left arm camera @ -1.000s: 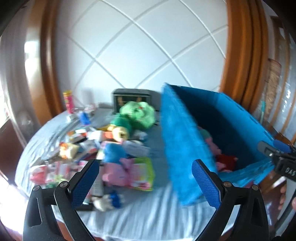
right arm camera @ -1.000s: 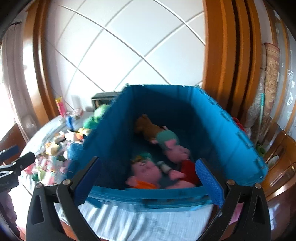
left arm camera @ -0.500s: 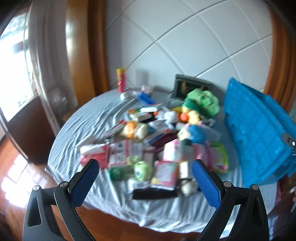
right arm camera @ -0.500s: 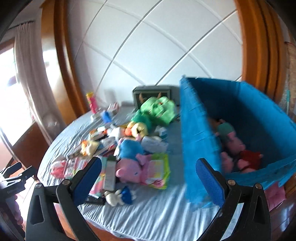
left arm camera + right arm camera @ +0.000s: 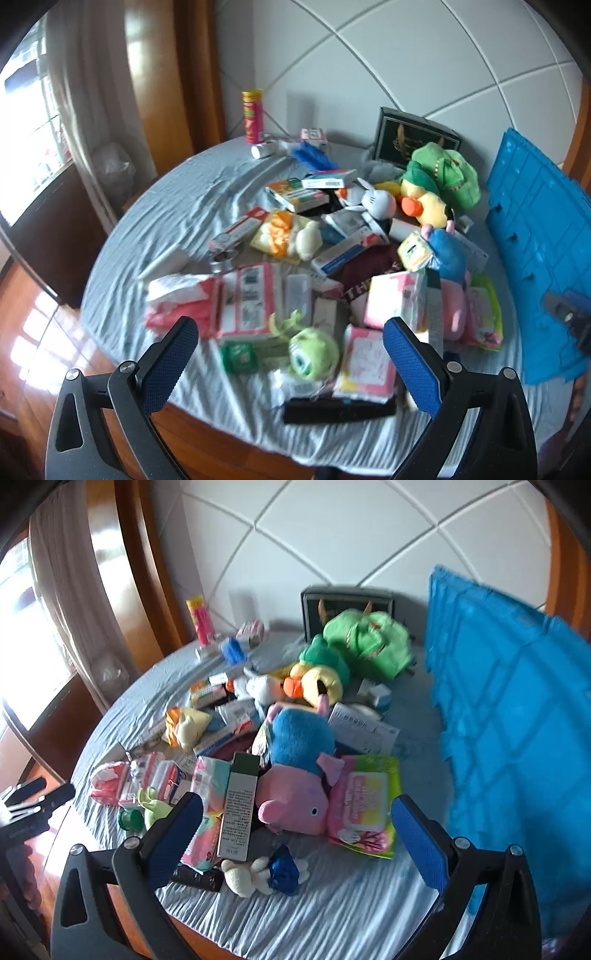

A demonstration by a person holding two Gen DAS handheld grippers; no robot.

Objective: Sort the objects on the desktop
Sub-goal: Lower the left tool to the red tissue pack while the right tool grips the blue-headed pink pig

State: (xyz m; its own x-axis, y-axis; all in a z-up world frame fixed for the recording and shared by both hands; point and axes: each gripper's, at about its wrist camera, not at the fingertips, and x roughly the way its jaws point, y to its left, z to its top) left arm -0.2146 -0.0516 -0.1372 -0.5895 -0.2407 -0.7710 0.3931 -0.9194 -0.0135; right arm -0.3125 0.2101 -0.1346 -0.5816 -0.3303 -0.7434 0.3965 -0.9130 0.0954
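Observation:
A round table with a grey-blue cloth [image 5: 177,206] holds a heap of toys, boxes and packets. A pink pig plush [image 5: 295,801] in a blue top lies near my right gripper [image 5: 295,838], which is open and empty above the table's front. A green one-eyed plush [image 5: 314,354] lies just beyond my left gripper [image 5: 291,365], also open and empty. A tall blue crate [image 5: 517,720] stands at the right; it also shows in the left wrist view [image 5: 535,240]. A green plush [image 5: 369,638] and a yellow duck plush [image 5: 317,683] lie at the back.
A red and yellow tube can [image 5: 253,116] and a dark box [image 5: 410,140] stand at the far edge by the white quilted wall. A pink wipes pack [image 5: 362,805] lies by the pig. A long black item [image 5: 340,408] lies at the table's front edge.
Both grippers have swung left, away from the blue crate and toward the heap on the table. The crate's inside has left the right wrist view. Both stay open.

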